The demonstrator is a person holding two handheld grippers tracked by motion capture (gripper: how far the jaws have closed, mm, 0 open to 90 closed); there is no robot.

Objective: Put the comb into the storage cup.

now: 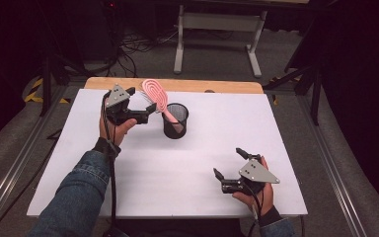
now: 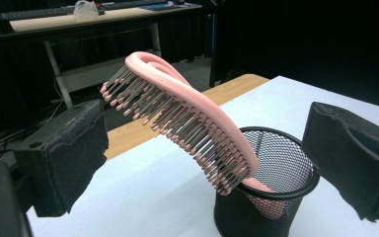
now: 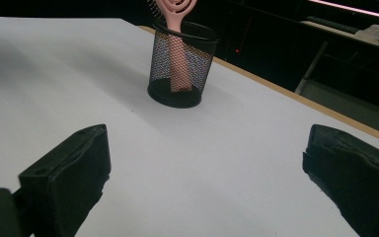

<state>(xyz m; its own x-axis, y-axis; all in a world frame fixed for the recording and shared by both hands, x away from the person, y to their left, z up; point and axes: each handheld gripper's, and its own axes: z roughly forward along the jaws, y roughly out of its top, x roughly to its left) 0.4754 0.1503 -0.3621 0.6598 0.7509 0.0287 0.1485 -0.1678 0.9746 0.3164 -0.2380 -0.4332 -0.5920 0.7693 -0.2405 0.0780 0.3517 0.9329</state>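
A pink hairbrush [image 1: 156, 95] stands handle-down in a black mesh cup [image 1: 176, 121], which sits on the white table [image 1: 202, 163] toward its far middle. The handle rests inside the cup, seen through the mesh in the right gripper view, and the brush head leans out over the rim toward the left and far side, tilted rather than upright. In the left gripper view the head [image 2: 177, 116] arches across the frame with its bristles facing down and toward the camera, their tips pink.

The left gripper [image 1: 145, 109] is held just beside the brush head, pointing at it from the left. Its jaws stand wide apart; in its own view the two black pads sit at either side of the frame, well clear of the brush, and nothing is pressed between them. It holds nothing.

The right gripper [image 1: 228, 162] rests low at the near right part of the table, well apart from the cup. Its jaws are also spread wide, with bare white table between them, and they grip nothing. A denim sleeve [image 1: 74, 190] covers the person's left forearm.
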